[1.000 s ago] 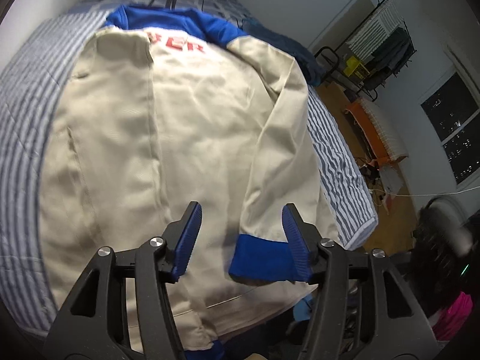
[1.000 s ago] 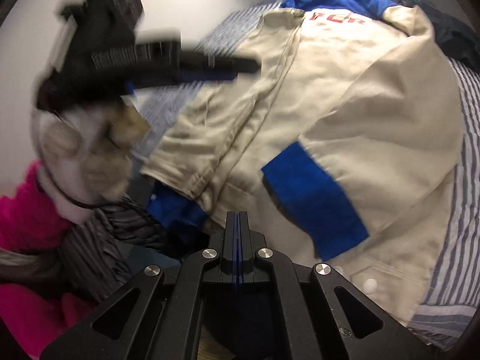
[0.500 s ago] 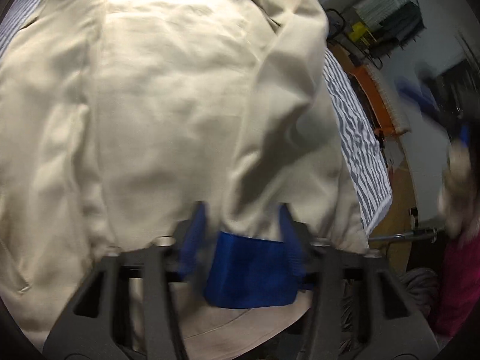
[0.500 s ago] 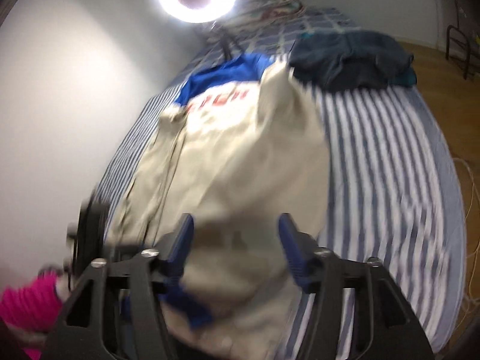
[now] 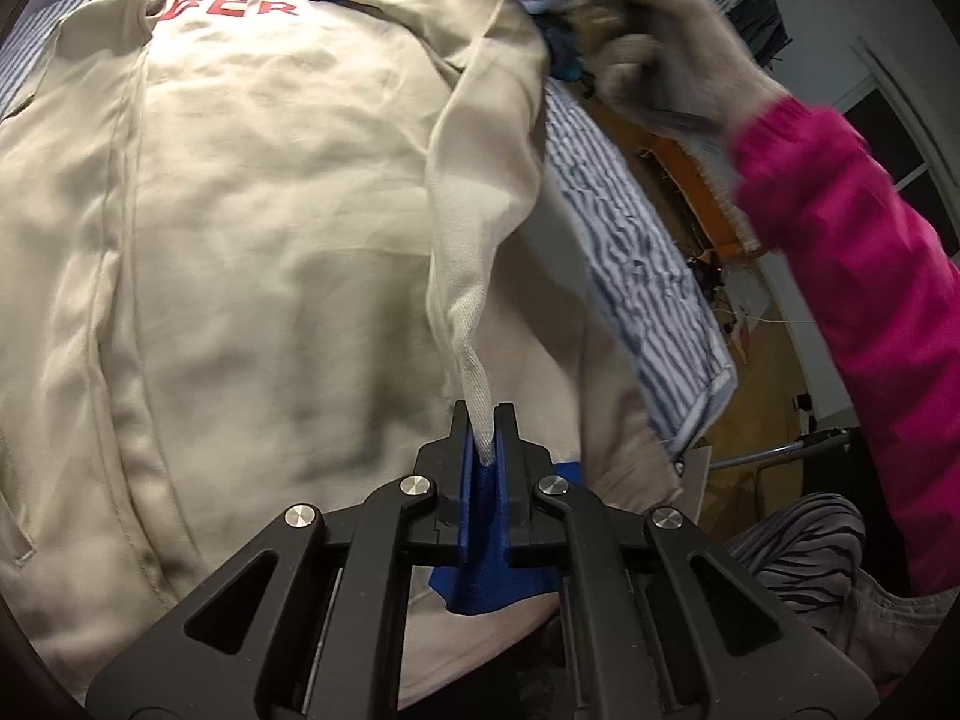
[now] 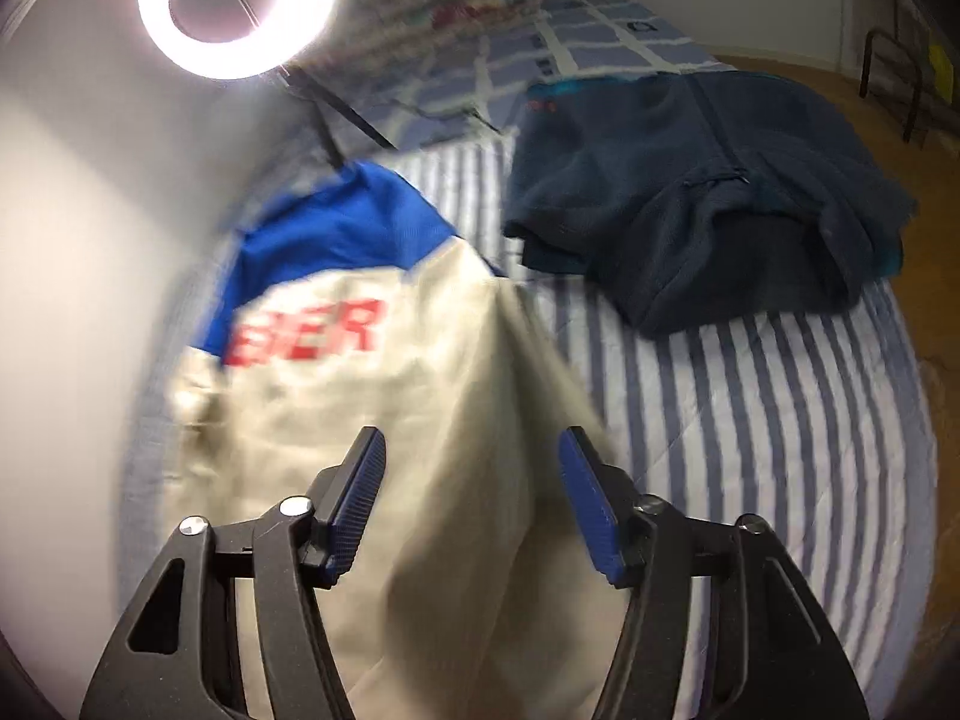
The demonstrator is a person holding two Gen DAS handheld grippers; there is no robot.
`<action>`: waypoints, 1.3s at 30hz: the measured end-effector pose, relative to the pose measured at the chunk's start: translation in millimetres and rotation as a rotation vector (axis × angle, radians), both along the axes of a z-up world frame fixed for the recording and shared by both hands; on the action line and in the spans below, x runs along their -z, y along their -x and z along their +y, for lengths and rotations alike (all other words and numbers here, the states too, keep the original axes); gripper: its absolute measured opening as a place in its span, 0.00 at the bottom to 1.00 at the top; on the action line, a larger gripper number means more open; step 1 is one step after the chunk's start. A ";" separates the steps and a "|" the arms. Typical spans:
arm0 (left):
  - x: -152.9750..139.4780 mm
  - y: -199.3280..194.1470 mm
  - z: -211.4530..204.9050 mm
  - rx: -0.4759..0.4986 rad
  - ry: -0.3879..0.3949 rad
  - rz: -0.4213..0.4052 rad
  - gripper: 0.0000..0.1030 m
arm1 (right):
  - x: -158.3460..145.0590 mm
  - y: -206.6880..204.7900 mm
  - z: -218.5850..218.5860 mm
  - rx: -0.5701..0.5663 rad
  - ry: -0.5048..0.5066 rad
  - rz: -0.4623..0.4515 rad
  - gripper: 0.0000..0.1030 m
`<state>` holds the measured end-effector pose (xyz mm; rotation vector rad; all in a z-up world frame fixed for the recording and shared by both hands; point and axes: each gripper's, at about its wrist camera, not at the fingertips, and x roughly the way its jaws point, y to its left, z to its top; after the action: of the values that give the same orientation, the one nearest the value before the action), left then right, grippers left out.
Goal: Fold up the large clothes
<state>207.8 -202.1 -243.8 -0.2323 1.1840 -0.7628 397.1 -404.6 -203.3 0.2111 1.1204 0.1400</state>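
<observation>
Bed [image 6: 780,420]: striped blue-and-white cover, carrying everything; a dark navy fleece [image 6: 690,210] lies folded on its far right part, well apart from the work.
Jacket [image 5: 270,240]: cream body with blue yoke and red lettering, spread flat across the bed; collar end far from the person, hem end near.
Jacket's long axis: runs away from the person, hem to collar; the right sleeve lies along that same line at the jacket's right edge.
Right sleeve [image 5: 480,192]: cream, pulled into a taut ridge from the shoulder down to its blue cuff [image 5: 480,516], lifted a little off the body.
Left gripper [image 5: 485,420]: jaws have just been closing and are now pinched tight on the sleeve just above the blue cuff; cloth fills the gap between the pads.
Right gripper [image 6: 471,480]: jaws stand parted, having just narrowed a little; they hover over the cream shoulder region with cloth seen between them, pads not pressing on it, nothing held. In the left wrist view the gloved right hand [image 5: 666,48] sits at the sleeve's shoulder end.
Key relation: the two grippers stand at opposite ends of one sleeve, left at the cuff, right nearer the shoulder.
Likely next need: the right gripper should bite at the shoulder so the sleeve can fold inward across the body, to the person's left.
Risk: a cuff-only pull may drag the jacket askew.
</observation>
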 end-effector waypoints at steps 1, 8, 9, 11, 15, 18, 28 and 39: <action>-2.3 -0.3 -2.8 0.004 0.013 0.005 0.03 | 6.3 -3.1 3.8 -0.005 0.048 0.027 0.04; -38.5 -0.3 -23.4 0.026 0.156 -0.012 0.02 | -61.0 -21.3 20.8 -0.032 0.463 -0.126 0.00; -42.2 -1.8 -25.3 0.022 0.176 -0.007 0.02 | -72.2 -24.4 28.1 -0.065 0.501 -0.144 0.00; -41.8 -2.9 -25.3 0.015 0.194 0.013 0.02 | -78.0 -31.6 41.8 -0.115 0.526 -0.149 0.00; -18.6 5.1 -11.2 -0.023 0.156 0.082 0.02 | -52.7 -39.5 77.0 -0.188 0.466 -0.141 0.00; 6.9 14.1 17.6 -0.083 0.095 0.158 0.02 | -31.5 -33.3 101.5 -0.265 0.278 -0.089 0.03; 25.6 31.2 46.8 -0.141 0.016 0.188 0.02 | -43.1 59.3 18.4 -0.156 -0.039 -0.064 0.28; 32.9 39.8 60.7 -0.211 0.075 0.242 0.17 | 29.1 261.7 6.4 -0.298 -0.297 0.110 0.45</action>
<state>168.0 -141.3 -276.7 -0.5150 1.3351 -0.6060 135.4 -398.2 -232.3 0.3180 1.2338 0.5681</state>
